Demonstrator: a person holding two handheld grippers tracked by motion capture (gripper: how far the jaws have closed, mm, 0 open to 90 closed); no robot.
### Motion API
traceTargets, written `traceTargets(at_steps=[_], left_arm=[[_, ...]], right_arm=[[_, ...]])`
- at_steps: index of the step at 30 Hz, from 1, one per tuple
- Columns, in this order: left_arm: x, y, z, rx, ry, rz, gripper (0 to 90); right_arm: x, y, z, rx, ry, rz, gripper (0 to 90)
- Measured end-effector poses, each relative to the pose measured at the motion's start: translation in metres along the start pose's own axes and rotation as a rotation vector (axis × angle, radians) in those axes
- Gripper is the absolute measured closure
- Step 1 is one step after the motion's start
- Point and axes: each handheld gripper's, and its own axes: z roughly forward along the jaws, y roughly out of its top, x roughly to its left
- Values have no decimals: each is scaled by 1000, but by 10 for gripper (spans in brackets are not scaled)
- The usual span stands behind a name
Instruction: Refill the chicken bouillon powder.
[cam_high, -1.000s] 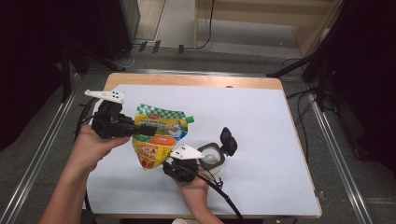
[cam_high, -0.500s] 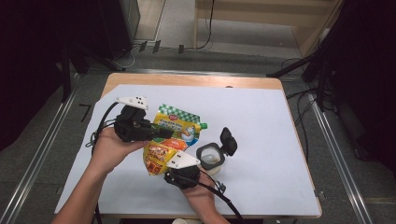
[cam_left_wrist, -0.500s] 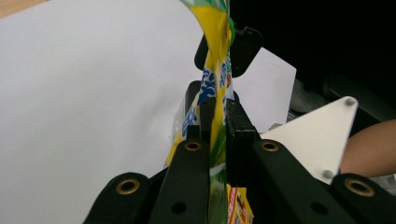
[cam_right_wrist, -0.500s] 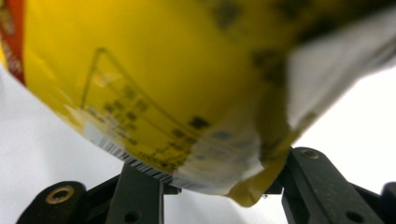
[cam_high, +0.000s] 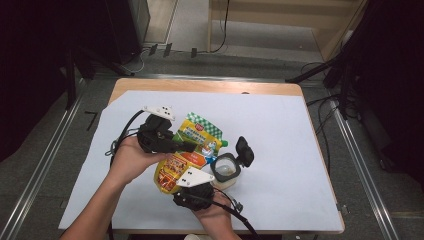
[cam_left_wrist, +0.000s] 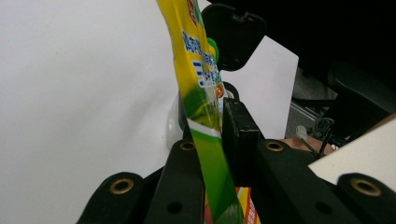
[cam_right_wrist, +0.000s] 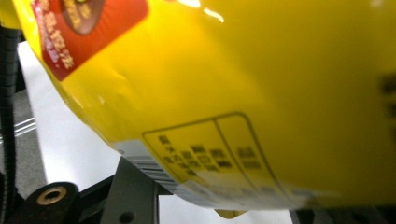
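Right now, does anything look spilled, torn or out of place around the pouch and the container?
Nothing spilled or torn shows. The yellow refill pouch is held tilted off the table, pinched in the left gripper, its green spout end beside the open clear container, whose black lid stands flipped up.

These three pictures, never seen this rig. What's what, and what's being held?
No robot here: a person holds a hand-operated gripper in each hand, each with two black jaws and its own camera.

The high view looks down on the table from above the person. The left gripper is shut on the upper part of a yellow-green pouch. The right gripper is at the pouch's lower end; its jaws have just been opening.

The left gripper view looks along its own jaws, which pinch the pouch edge-on. The right gripper view sits close against the pouch's yellow back.

Beside the pouch stands a clear container with its black lid flipped open.
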Motion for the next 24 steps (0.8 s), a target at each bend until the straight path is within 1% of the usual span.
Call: traceTargets(at_steps=[3, 5, 7, 9, 11, 14, 16, 17, 18, 20, 21, 22, 24], left_arm=[[-2, 0, 3, 6, -6, 5, 858], [-2, 0, 5, -2, -18, 4, 852], [-2, -1, 7, 1, -19, 12, 851], [-2, 0, 11, 12, -11, 12, 846], [-2, 1, 14, 18, -13, 6, 840], [-2, 2, 18, 30, -21, -12, 834], [-1, 2, 21, 52, -27, -52, 830], [-1, 2, 22, 52, -25, -59, 831], [-1, 2, 23, 56, -30, -67, 833], [-1, 2, 25, 61, -27, -67, 831], [-1, 2, 25, 72, -24, -75, 822], [-1, 3, 26, 81, -25, -86, 822], [0, 3, 29, 91, -25, -111, 795]], right_arm=[[2, 1, -4, 1, 21, 14, 584], [3, 1, -8, -5, 44, 20, 577], [3, 1, -9, -6, 40, 15, 576], [3, 0, -10, 4, 47, 19, 575], [3, 0, -11, 0, 50, 23, 571], [6, 0, -13, 3, 55, 17, 565], [7, 2, -14, 0, 60, 4, 571], [8, 2, -14, -1, 65, 2, 568], [9, 3, -14, 2, 71, 9, 567], [9, 3, -15, -3, 81, 11, 566], [10, 4, -15, 1, 91, 15, 564], [10, 4, -15, 1, 91, 15, 564], [11, 5, -15, 3, 111, 25, 561]])
